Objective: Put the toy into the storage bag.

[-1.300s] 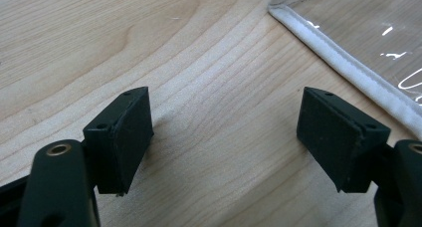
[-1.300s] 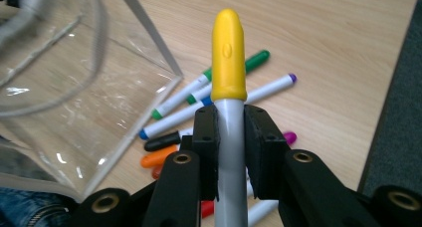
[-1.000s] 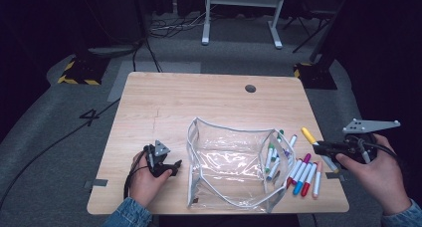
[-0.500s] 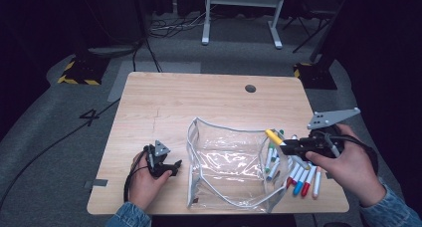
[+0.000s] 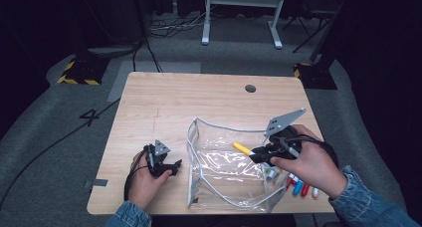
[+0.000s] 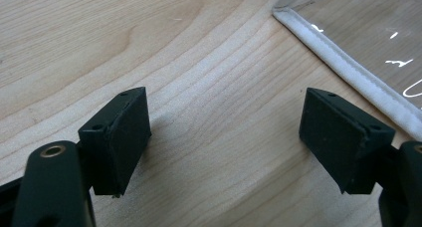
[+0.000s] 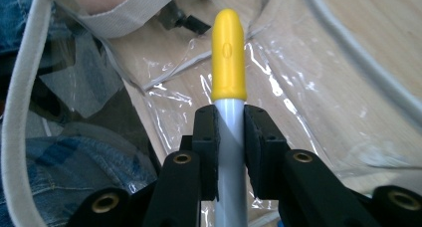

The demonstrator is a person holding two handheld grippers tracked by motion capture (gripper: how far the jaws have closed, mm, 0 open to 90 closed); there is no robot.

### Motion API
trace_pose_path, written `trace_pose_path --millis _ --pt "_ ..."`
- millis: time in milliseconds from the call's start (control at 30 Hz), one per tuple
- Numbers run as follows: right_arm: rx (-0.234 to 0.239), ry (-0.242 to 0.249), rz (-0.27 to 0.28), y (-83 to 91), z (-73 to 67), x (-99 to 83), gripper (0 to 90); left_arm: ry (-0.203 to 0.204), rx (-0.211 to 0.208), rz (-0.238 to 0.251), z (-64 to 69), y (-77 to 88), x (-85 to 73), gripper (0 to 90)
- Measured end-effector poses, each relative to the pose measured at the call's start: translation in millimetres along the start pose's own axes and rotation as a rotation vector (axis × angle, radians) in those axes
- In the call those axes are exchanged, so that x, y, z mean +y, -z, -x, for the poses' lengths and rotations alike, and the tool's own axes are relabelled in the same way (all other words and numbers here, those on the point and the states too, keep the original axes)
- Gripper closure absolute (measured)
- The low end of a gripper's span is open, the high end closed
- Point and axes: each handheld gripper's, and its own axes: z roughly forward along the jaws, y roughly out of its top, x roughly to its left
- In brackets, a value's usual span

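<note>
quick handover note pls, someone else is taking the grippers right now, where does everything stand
Right gripper: shut on the yellow-capped marker, held over the open clear pouch, cap pointing into it.
Left gripper: open, holding nothing, low over the table just left of the pouch's white edge.
Other markers: a loose row on the table right of the pouch, partly behind the right hand.
Done: one marker picked up and brought over the pouch. No marker can be made out lying inside it.
Left: drop this marker in, then probably fetch the rest one at a time; the left gripper could steady the pouch.
</note>
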Motion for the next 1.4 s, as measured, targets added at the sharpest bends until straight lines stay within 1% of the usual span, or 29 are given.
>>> trace_pose_path --millis 200,333,400,433,500,567,667,767,800,900,933,1000,1067,1100,1133,1167,1233,1267,1300,1333,1367,1400 --pt "0.042 0.039 -0.064 -24.4 -6.0 6.2 76.8 -0.003 -0.001 -0.002 -0.5 0.1 0.3 20.6" --pt "0.060 0.061 -0.121 -41.8 -9.7 8.9 76.8 -0.004 -0.001 -0.003 -0.9 -0.1 0.6 20.6" --pt "0.067 0.073 -0.153 -50.9 -11.5 9.8 76.7 -0.007 -0.009 -0.014 -1.8 0.4 1.3 20.6" --pt "0.069 0.077 -0.171 -55.0 -12.7 10.3 76.7 -0.007 0.003 -0.001 -1.5 -0.6 1.0 20.7" --pt "0.059 0.103 -0.219 -62.3 -15.2 12.6 76.8 -0.007 0.004 -0.003 -1.8 -0.6 1.3 20.6" --pt "0.051 0.123 -0.261 -67.4 -18.3 15.6 76.8 0.002 0.002 0.000 -1.5 -1.3 1.5 20.6" --pt "0.050 0.152 -0.331 -74.4 -23.3 20.7 76.8 0.001 0.002 0.000 -1.8 -1.5 1.8 20.6" --pt "0.043 0.202 -0.391 -82.4 -27.2 26.4 76.8 0.005 0.000 0.000 -1.6 -1.6 1.7 20.6" --pt "0.038 0.218 -0.419 -85.5 -29.1 29.1 76.8 0.005 0.000 0.000 -1.6 -1.6 1.7 20.6" --pt "0.045 0.245 -0.452 -93.5 -32.7 34.7 76.8 0.001 -0.002 -0.003 -1.9 -1.3 1.9 20.6" --pt "0.050 0.254 -0.453 -96.7 -33.4 36.0 76.8 0.001 -0.002 -0.003 -1.9 -1.3 1.9 20.7" --pt "0.057 0.256 -0.450 -102.2 -34.3 37.1 76.8 0.004 -0.003 -0.002 -1.7 -1.4 1.8 20.6" --pt "0.076 0.249 -0.461 -109.3 -33.9 36.3 76.8 0.003 -0.003 -0.002 -1.7 -1.4 1.8 20.7" --pt "0.076 0.249 -0.461 -109.3 -33.9 36.3 76.8 0.003 -0.003 -0.002 -1.7 -1.4 1.8 20.6" --pt "0.092 0.231 -0.468 -116.3 -33.4 33.7 76.7 0.001 -0.002 -0.002 -1.9 -1.3 1.8 20.7" --pt "0.103 0.229 -0.472 -119.1 -32.9 32.5 76.8 0.003 -0.003 -0.002 -1.8 -1.4 1.8 20.6" --pt "0.119 0.213 -0.482 -123.4 -32.6 29.9 76.7 0.001 -0.002 -0.002 -1.9 -1.3 1.8 20.7" --pt "0.119 0.213 -0.482 -123.4 -32.6 29.9 76.7 0.001 -0.002 -0.002 -1.9 -1.3 1.8 20.6" --pt "0.131 0.203 -0.489 -127.2 -32.2 27.3 76.7 0.000 -0.002 -0.003 -1.9 -1.3 1.9 20.6" --pt "0.131 0.203 -0.489 -127.2 -32.2 27.3 76.7 0.000 -0.002 -0.003 -1.9 -1.3 1.9 20.6" --pt "0.144 0.198 -0.498 -130.6 -31.2 24.7 76.7 0.000 -0.002 -0.003 -1.9 -1.3 1.9 20.7" --pt "0.147 0.198 -0.500 -131.9 -30.9 23.7 76.7 -0.001 -0.002 -0.003 -2.0 -1.3 1.9 20.6"
